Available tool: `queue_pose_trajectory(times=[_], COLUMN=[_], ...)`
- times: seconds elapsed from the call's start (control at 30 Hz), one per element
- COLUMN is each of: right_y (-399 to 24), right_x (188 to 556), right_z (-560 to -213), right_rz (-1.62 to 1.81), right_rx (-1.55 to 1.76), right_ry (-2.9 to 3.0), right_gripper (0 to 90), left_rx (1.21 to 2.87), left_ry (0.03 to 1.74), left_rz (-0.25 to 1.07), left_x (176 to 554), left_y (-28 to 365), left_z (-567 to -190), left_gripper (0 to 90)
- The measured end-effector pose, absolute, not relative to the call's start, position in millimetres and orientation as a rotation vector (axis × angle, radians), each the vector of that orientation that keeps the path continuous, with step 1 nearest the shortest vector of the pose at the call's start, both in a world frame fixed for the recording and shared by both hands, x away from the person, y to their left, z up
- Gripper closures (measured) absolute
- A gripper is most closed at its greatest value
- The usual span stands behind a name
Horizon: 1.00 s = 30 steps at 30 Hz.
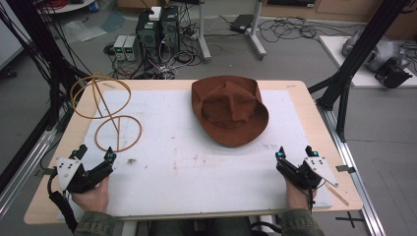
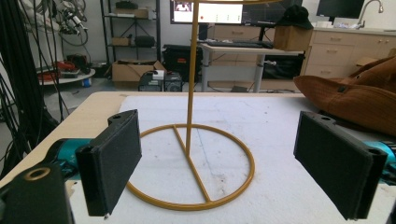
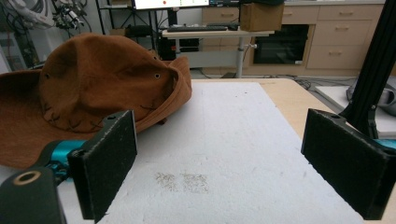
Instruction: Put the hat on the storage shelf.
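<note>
Both claws, left claw (image 1: pixel 93 156) and right claw (image 1: pixel 296 152), released, empty. Your risk: floppy brown hat (image 1: pixel 230 110) snags, topples light wire hat stand (image 1: pixel 109 110) upper left.

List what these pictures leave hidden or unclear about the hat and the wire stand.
- Hat: its underside lies against the table in the high view; the left gripper view cuts it at the right edge.
- Wire stand: its top ring is cut by the upper edge in the left gripper view.
- Small dark speck near the stand: too small to identify.

One brown hat (image 1: pixel 230 110), one yellow wire stand (image 1: pixel 109 112), two tools, one white mat (image 1: pixel 196 167).
</note>
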State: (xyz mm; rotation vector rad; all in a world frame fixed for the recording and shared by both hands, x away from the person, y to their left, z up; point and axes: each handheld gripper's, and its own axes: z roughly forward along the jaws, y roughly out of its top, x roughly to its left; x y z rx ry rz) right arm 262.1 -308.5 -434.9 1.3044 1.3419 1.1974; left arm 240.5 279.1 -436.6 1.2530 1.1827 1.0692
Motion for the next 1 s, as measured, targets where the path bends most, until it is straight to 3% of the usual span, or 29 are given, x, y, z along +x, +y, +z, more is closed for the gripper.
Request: queue_pose_trajectory(times=[0.77,1.0], right_y=[-305.6,-299.3], right_x=[265.1,270.3], right_z=[-435.6,-422.1], right_rz=[1.214,1.242], right_rx=[1.305,1.265], right_ry=[1.349,1.339], right_gripper=[9.9,10.0], left_rx=[1.240,1.241], left_ry=[1.182,1.180], left_rz=[1.077,1.076], left_x=[240.9,240.8], left_y=[281.5,281.3], left_z=[-436.2,-435.9], left_gripper=[15.3,15.3])
